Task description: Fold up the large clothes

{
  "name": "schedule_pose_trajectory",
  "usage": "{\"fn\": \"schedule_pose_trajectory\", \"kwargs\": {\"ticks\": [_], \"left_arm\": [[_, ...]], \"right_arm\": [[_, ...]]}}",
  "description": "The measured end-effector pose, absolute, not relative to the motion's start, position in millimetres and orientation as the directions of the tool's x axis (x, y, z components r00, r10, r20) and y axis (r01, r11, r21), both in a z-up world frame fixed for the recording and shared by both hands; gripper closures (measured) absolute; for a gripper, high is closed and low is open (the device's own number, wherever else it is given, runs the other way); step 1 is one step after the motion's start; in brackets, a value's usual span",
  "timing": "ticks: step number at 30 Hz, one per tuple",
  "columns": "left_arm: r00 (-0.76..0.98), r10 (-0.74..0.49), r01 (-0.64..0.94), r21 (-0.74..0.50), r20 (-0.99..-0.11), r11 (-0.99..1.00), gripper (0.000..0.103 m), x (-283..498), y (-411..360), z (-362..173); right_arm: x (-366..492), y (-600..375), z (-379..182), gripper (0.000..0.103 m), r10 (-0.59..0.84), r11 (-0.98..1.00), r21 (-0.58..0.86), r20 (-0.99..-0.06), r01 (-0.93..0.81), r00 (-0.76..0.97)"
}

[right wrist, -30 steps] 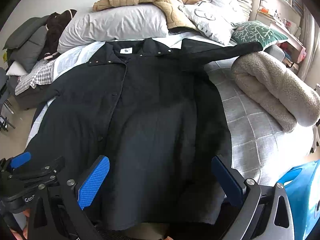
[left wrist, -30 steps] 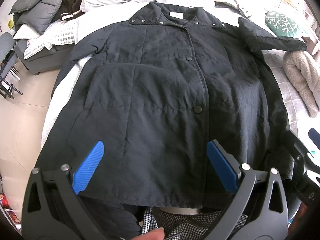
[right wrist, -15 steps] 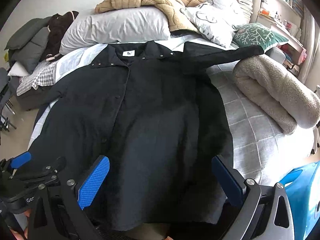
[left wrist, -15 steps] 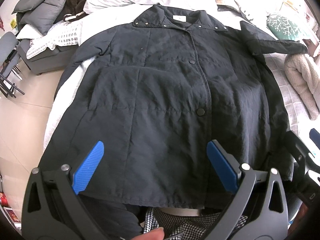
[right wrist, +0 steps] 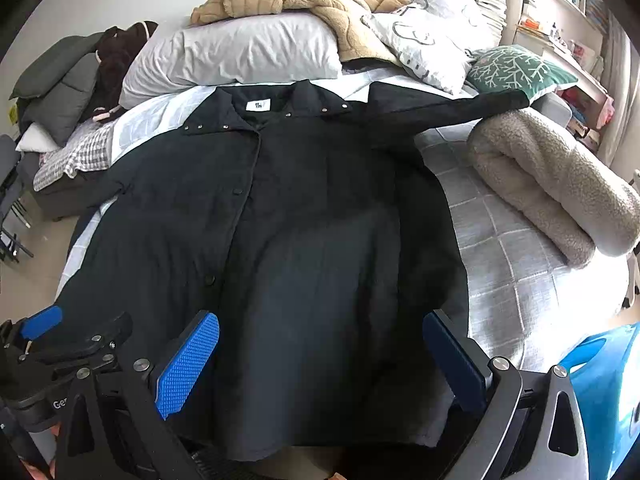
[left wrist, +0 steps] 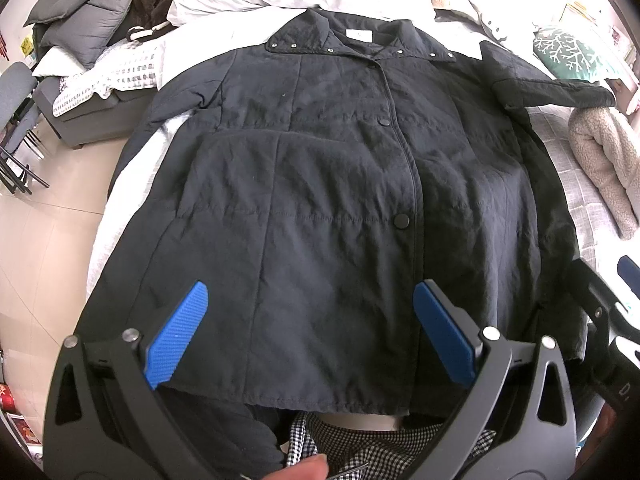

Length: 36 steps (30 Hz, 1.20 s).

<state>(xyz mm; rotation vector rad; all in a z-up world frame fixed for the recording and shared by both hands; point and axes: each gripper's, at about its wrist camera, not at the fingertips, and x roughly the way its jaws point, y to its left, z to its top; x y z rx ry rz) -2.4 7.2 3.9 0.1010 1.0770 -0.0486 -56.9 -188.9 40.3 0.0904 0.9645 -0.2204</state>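
Far left of our grippers: a grey sofa (left wrist: 92, 92) with a checked cloth over it and grey cushions (right wrist: 60, 88) piled at its far end stands beside the bed.
Left gripper (left wrist: 312, 336): we hold it wide, blue pads (left wrist: 178, 340) well apart and gripping nothing, hovering above the coat's hem.
Coat (left wrist: 340, 200): a large black quilted coat lies face up on the bed straight ahead of both our grippers, collar at the far end, hem nearest us.
Coat front: buttoned shut, a button (left wrist: 401, 222) on the placket just ahead of our left gripper's right pad.
Left sleeve: it runs down along the coat's left side toward the bed edge.
Right gripper (right wrist: 320, 364): we hold it wide as well, blue pads (right wrist: 190, 364) apart and closed on nothing, over the hem on the coat's right half.
Right sleeve (right wrist: 452, 108): stretched out sideways from the shoulder, its cuff reaching the green patterned pillow (right wrist: 516, 70).
Beyond the collar: a grey pillow (right wrist: 248, 54) with a tan blanket (right wrist: 304, 4) heaped on top.
Right of our grippers: a rolled fleece blanket (right wrist: 552, 184) lies on the grey checked bedcover (right wrist: 516, 280), just beside the coat's right edge but apart from it.
Far right, near us: a bright blue object (right wrist: 604, 392), only partly in view.
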Motion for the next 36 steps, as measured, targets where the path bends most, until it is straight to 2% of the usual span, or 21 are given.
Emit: {"fn": "schedule_pose_trajectory", "kwargs": {"ticks": [36], "left_arm": [[0.501,0.027,0.099,0.088,-0.865,0.991,0.001,-9,15,-2]], "right_arm": [[-68,-190,37,0.000,-0.202,0.967,-0.068,-0.793,0.246,0.574]]}}
